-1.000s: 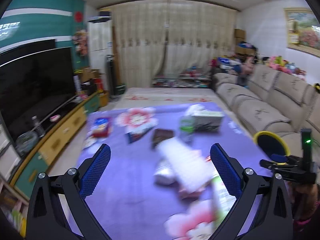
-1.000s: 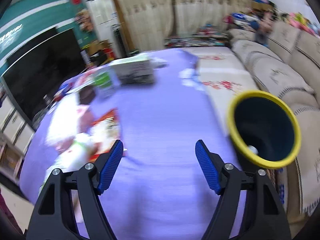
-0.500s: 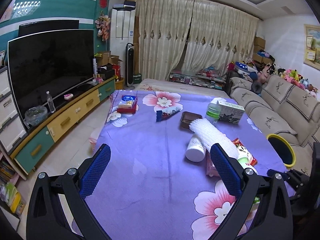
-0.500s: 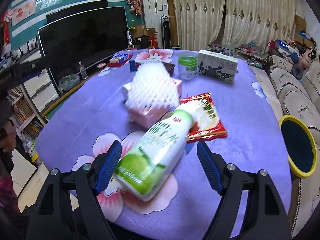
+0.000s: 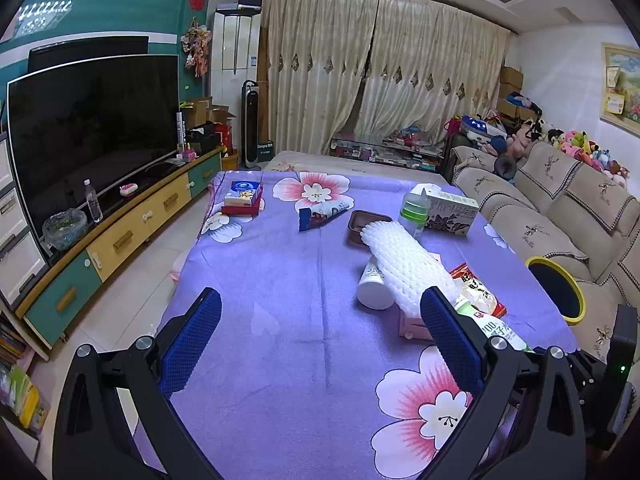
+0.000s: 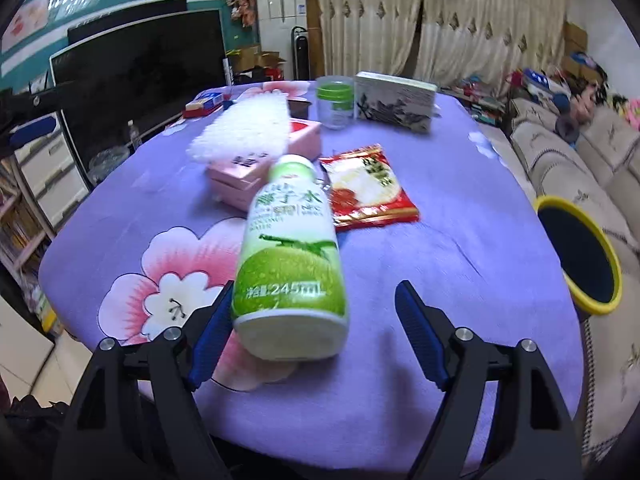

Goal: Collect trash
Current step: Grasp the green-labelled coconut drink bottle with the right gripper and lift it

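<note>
Lying on its side on a purple flowered tablecloth (image 6: 460,240): a white-and-green drink bottle (image 6: 290,256), base toward the camera, label reading "245mL" under a picture of a green fruit, with Chinese characters higher up. Framing that base, the right gripper (image 6: 314,334), jaws standing wide open, left pad just beside the bottle and possibly touching it, right pad well clear, nothing clamped. Resting just beyond the bottle's cap: a red and white snack packet (image 6: 370,186) printed with Chinese writing too blurred to read. Sitting to the left of the packet: a pink box (image 6: 266,160) with small dark lettering on its near edge, illegible, and a white foam net sleeve (image 6: 244,128) lying across its top. Standing farther back: a clear jar with a green lid (image 6: 335,106) and a tissue box (image 6: 394,104) decorated with dark leaf drawings. Waiting off the table's right edge, against the sofa: a dark bin with a yellow rim (image 6: 580,256).

Hovering over bare cloth near the table's front edge: the left gripper (image 5: 320,340), jaws likewise spread wide and empty. Lying beside the foam sleeve in this view: a white tube (image 5: 374,286). Set toward the far left corner: a red tray holding a blue and white packet (image 5: 243,198), its print unreadable, and a red and blue wrapper (image 5: 322,216).
</note>
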Available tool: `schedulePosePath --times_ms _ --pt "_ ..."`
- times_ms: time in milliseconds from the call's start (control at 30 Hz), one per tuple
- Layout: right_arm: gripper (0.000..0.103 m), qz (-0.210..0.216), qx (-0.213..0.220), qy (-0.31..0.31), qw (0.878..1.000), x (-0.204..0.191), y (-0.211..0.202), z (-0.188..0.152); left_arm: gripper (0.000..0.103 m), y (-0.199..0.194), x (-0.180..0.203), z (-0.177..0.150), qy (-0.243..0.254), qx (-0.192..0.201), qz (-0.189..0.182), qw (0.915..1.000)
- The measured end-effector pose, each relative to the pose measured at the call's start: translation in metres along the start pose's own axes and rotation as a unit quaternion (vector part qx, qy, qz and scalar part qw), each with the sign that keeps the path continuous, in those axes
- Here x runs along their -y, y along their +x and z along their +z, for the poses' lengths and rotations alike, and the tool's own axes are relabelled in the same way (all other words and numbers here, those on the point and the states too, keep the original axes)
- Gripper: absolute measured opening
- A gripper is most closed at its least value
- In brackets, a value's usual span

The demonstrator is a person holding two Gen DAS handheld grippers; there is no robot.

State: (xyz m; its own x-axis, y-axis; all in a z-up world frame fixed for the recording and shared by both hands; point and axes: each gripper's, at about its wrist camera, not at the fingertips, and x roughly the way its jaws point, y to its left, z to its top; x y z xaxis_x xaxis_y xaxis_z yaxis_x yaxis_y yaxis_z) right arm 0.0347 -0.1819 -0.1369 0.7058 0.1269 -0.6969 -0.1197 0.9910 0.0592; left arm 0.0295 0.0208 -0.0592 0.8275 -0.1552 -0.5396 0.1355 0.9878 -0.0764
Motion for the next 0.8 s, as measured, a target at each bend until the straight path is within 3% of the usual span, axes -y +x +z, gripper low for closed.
schedulePosePath --times_ms 133,267,300,367,800 --pt "0.074 0.044 0.016 0.004 0.999 0.008 0.000 -0.001 0.098 0.004 0.008 0.000 0.004 -0.005 -0.005 1.0000" --pt "0.074 0.058 0.021 0.003 0.998 0.008 0.003 0.000 0.098 0.005 0.012 0.001 0.009 -0.007 -0.009 0.9999" --pt "0.071 0.064 0.021 0.005 0.998 0.008 0.004 0.001 0.098 0.005 0.013 0.001 0.009 -0.007 -0.009 0.9999" --pt "0.051 0.063 0.019 0.001 0.998 0.007 0.004 0.001 0.098 0.006 0.015 0.001 0.009 -0.007 -0.011 0.9999" --pt "0.049 0.082 0.085 0.026 0.993 0.031 -0.058 0.025 0.098 0.010 0.017 0.001 0.011 -0.012 -0.021 0.9996"
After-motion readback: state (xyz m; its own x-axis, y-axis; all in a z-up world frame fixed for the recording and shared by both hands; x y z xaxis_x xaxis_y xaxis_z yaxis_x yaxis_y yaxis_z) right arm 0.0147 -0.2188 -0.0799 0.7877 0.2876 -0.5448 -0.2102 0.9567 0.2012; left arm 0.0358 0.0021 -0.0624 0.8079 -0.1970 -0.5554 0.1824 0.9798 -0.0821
